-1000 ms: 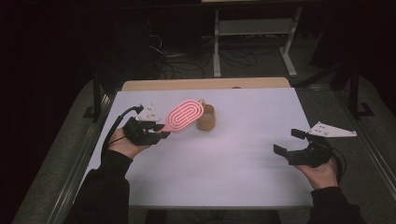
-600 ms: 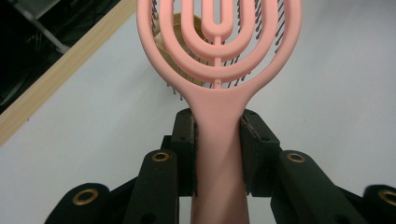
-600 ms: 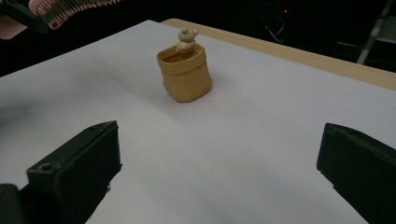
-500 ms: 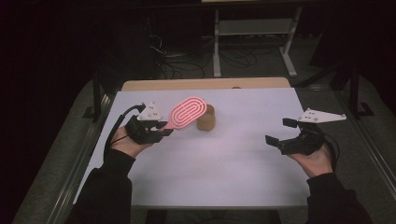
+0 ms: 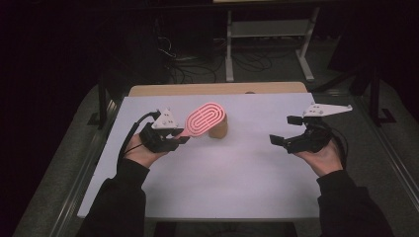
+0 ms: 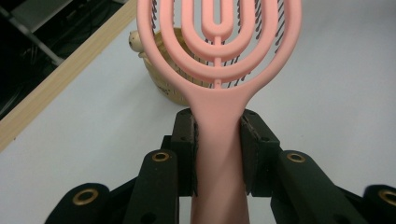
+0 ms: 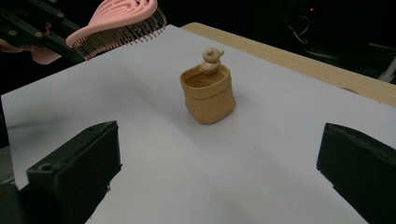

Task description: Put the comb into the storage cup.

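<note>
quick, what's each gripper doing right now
Left gripper: shut on the handle of the pink plastic hairbrush.
Right gripper: open, holding nothing.

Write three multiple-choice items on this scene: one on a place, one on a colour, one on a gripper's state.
1. Where does the small tan fabric pouch stand?
A. on the white table
B. in the right gripper
C. on the floor

2. What colour is the vented plastic hairbrush?
A. blue
B. pink
C. black

3. How is the left gripper?
A. open and empty
B. shut on the pouch
C. shut on the hairbrush's handle

Answers: 1 A, the pouch sits upright on the white top; 2 B, its looped back is pink; 3 C, both jaws clamp the handle in the left gripper view.
</note>
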The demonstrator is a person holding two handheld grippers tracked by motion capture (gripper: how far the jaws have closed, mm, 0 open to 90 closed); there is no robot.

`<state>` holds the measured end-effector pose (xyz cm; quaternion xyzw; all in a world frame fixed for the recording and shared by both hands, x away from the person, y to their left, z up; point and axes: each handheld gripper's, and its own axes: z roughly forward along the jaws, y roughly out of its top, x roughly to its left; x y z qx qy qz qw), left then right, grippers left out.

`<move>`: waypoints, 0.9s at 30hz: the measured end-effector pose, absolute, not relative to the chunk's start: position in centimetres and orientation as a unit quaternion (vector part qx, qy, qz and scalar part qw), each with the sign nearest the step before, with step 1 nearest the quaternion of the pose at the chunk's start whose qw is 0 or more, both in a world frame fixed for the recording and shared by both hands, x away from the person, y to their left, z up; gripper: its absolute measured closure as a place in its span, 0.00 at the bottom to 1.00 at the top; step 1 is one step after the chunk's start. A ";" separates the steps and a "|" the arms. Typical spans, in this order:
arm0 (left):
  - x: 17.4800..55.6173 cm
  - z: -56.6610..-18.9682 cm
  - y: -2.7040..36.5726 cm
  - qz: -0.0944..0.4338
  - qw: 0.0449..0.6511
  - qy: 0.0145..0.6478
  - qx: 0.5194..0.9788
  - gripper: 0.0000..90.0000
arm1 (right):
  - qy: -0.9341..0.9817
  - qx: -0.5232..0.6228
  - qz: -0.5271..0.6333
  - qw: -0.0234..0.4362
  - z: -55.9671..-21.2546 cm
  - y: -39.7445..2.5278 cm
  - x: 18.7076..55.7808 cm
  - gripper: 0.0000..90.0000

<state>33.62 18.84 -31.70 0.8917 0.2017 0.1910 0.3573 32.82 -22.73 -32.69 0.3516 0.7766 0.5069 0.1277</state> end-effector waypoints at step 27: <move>33.3 -32.0 15.5 0.204 0.365 0.162 0.894 0.78 | 0.809 0.315 0.485 0.102 -29.8 -18.3 35.5 0.00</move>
